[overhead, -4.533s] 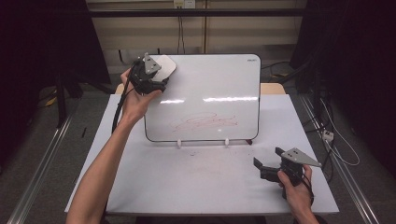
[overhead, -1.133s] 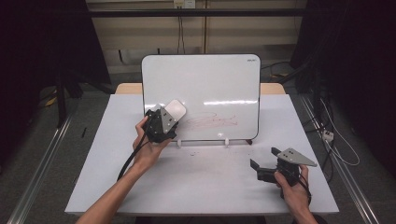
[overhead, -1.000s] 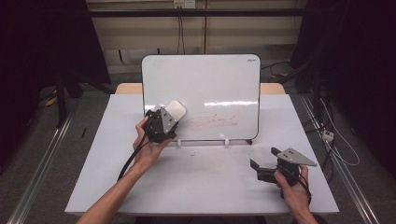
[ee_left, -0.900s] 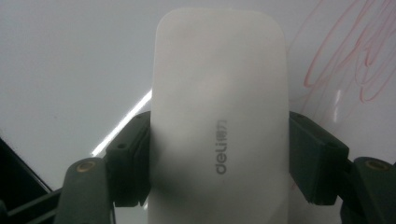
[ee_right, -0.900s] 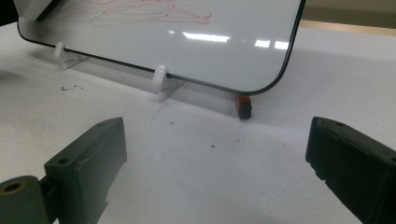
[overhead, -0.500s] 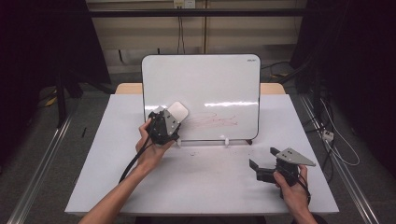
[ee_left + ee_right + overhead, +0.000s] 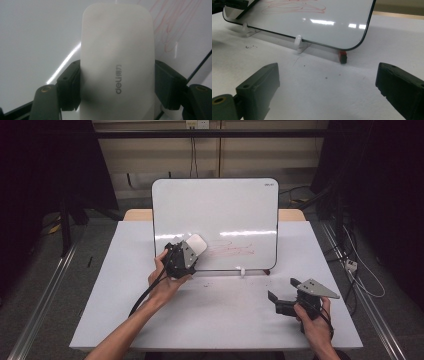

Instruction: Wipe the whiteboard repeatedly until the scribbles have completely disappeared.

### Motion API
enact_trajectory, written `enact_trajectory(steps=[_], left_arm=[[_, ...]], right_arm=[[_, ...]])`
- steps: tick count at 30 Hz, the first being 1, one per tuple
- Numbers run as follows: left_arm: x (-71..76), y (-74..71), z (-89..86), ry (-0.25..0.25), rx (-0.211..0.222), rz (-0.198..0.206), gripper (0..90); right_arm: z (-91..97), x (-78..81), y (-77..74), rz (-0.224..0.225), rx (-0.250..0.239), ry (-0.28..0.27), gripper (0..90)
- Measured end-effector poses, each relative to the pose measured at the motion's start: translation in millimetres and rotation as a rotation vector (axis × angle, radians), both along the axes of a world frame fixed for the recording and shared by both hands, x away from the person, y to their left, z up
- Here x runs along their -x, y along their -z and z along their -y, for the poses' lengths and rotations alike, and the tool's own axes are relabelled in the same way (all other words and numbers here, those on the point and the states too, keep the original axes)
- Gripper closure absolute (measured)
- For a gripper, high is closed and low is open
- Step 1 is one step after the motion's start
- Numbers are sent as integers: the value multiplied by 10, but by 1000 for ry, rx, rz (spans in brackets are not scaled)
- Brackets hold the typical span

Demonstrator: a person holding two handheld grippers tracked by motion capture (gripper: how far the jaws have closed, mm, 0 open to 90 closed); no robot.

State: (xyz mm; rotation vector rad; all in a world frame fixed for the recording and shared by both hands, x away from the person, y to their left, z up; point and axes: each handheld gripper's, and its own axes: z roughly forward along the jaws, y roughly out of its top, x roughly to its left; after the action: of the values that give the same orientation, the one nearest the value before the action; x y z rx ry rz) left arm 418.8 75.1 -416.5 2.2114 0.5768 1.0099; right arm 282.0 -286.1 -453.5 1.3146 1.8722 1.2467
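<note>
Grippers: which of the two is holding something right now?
The left gripper, up against the whiteboard, jaws clamped on the white eraser. The right gripper sits open over the table, holding nothing.

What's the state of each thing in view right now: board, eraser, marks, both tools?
whiteboard: upright on white clip feet, tilted back.
red scribble: on the board's lower part, not wiped off.
eraser: white, clamped at both sides, its far end at the board beside the scribble.
left tool: shut on the eraser.
right tool: open, empty, low over the table.
</note>
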Motion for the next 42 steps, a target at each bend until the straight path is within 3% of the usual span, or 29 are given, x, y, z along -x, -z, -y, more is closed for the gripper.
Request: enact_trajectory(steps=[8,13,14,17,25,33,34,40,42], left_arm=[[-172,-188,-104,-36,54,-16,310],[-238,-259,-100,-61,65,-18,310],[-213,-232,-82,-67,54,9,310],[-189,-199,-85,-65,65,24,310],[-99,-87,15,-50,62,40,310],[74,93,194,5,8,51,309],[90,109,207,6,-8,66,309],[77,105,191,22,9,51,311],[46,82,159,21,23,67,311]], right_arm=[[1,-7,1,-3,-1,1,50],[-15,-18,1,-3,0,-4,49],[-18,-15,0,-2,0,-4,49],[-14,-11,2,-4,0,-3,43],[-24,-18,2,-4,1,-6,44],[-31,-18,0,-2,1,-8,45],[-31,-18,0,-2,1,-8,45],[-21,-14,-1,-2,-2,-10,46],[-15,-13,0,-2,-3,-8,46]])
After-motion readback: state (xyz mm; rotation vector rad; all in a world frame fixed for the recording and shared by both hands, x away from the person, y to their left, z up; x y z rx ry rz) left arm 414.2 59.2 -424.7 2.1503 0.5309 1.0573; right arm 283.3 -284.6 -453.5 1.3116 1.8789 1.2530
